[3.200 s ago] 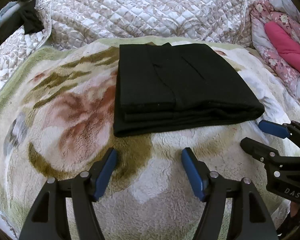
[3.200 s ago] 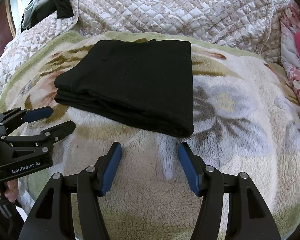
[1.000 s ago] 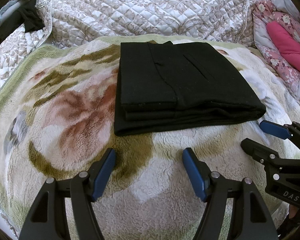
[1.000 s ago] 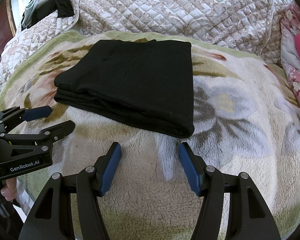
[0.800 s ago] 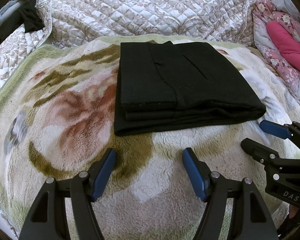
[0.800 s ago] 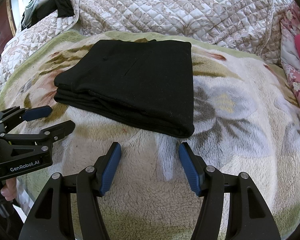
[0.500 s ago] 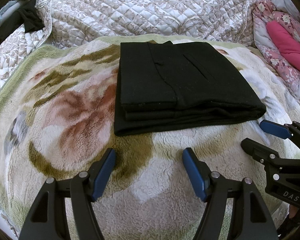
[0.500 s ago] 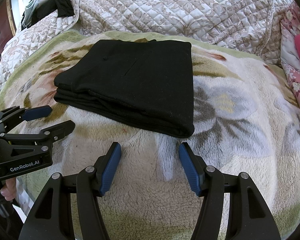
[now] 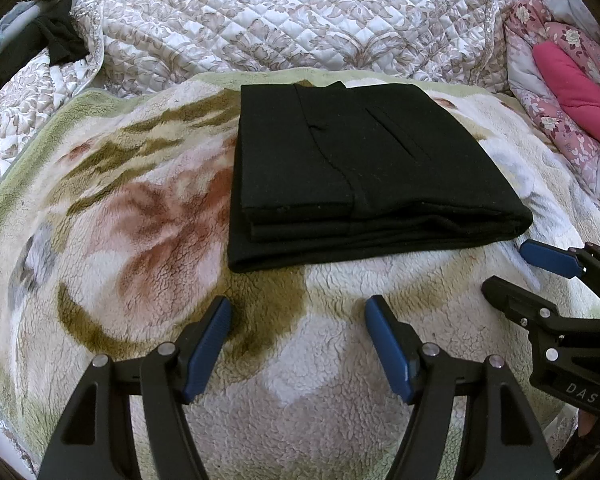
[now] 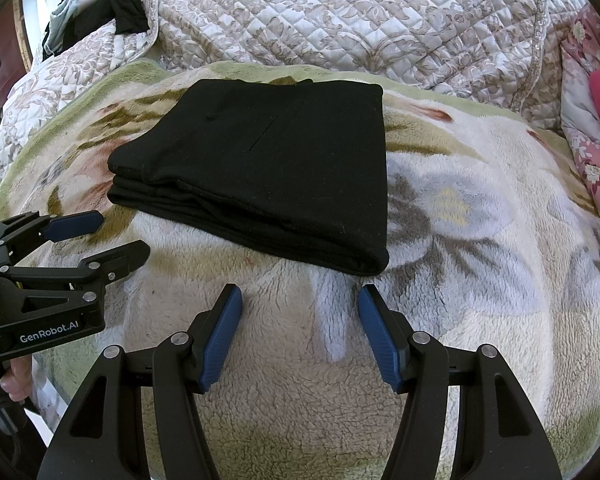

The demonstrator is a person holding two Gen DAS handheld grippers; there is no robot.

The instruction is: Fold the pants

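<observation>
- The black pants (image 9: 364, 168) lie folded in a neat stack on the fleece blanket (image 9: 140, 240); the folding looks finished.
- Left gripper (image 9: 298, 312) and right gripper (image 10: 300, 300) hover released and empty; they should withdraw without brushing the stack.

A fleecy floral blanket (image 9: 148, 240) is covering the bed, and a quilted cream bedspread (image 9: 284, 16) is bunching up behind it. A pink floral quilt (image 9: 568, 92) is lying crumpled at the right (dark clothes (image 10: 100, 8) are heaped far left).
</observation>
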